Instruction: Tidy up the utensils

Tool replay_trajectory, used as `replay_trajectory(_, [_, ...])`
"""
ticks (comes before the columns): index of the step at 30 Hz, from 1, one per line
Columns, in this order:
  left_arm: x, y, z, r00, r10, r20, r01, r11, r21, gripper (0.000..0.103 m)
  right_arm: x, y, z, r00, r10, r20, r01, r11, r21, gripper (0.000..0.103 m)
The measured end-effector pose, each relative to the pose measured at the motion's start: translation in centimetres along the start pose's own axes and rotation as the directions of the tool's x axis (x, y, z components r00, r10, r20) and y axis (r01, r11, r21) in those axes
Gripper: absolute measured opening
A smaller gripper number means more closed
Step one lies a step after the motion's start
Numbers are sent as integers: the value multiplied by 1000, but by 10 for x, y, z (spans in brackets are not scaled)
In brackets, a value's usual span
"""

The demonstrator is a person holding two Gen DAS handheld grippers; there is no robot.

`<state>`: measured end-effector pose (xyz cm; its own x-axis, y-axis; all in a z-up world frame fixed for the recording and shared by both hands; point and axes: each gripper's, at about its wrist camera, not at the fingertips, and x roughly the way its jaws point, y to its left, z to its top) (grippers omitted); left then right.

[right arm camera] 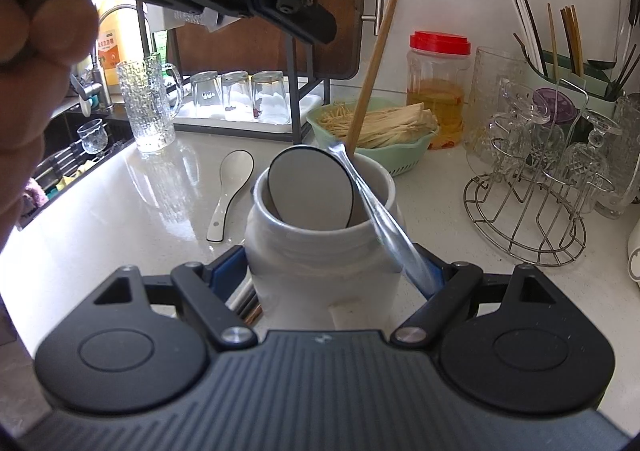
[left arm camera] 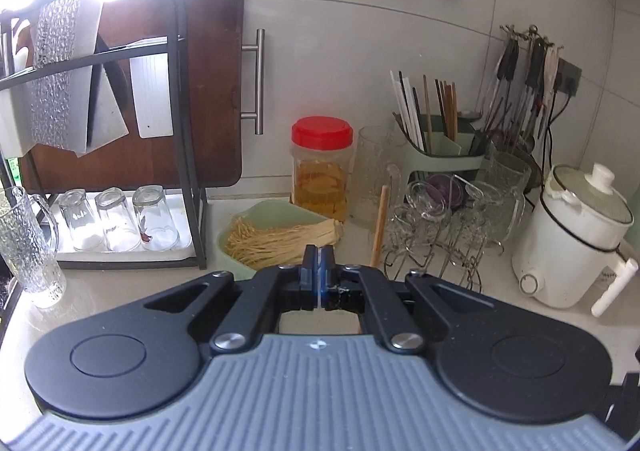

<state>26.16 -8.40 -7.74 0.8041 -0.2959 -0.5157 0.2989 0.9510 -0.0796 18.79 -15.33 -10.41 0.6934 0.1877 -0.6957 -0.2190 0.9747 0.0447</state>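
— Utensils first: where do we have them?
— We see a white jar [right arm camera: 320,247] on the counter [right arm camera: 168,187] with a wooden chopstick [right arm camera: 374,63], a dark-rimmed ceramic spoon [right arm camera: 310,191] and a shiny metal handle [right arm camera: 376,211] leaning out of it. Another ceramic spoon [right arm camera: 232,187] lies on the counter just left of the jar.
— And our right gripper [right arm camera: 324,275]?
— Its fingers [right arm camera: 228,271] press on either side of the jar, clamping it.
— Our left gripper [left arm camera: 318,263]?
— Its fingers are pressed together with nothing between them. It hangs above the counter, pointing at a green bowl [left arm camera: 240,247] of pale noodles, with the top of the wooden chopstick showing just to its right. From the right wrist view we see it overhead, top left, in a hand [right arm camera: 28,63].
— Anything beyond?
— A green caddy [left arm camera: 444,155] holding more chopsticks stands against the wall.
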Motion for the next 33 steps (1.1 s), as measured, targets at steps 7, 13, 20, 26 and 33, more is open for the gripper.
replay_trajectory(7, [-3, 2, -3, 1000, -10, -22, 10, 1000, 3, 1, 0, 0, -1, 1000, 6, 6, -6, 1000, -4, 88])
replay_trajectory(13, [-1, 28, -10, 996, -7, -85, 2, 998, -61, 1, -1, 0, -1, 1000, 10, 11, -10, 1000, -5, 88])
replay_trajectory(20, [2, 66, -12, 987, -57, -149, 34, 988, -153, 2, -1, 0, -1, 1000, 10, 13, -10, 1000, -6, 88])
replay_trajectory(26, [23, 105, -32, 950, -206, -233, 95, 906, -413, 25, -1, 0, -1, 1000, 11, 14, -11, 1000, -5, 88])
replay_trajectory(33, [44, 152, -84, 908, -376, -182, 78, 580, -811, 39, -1, 0, -2, 1000, 11, 14, -11, 1000, -4, 88])
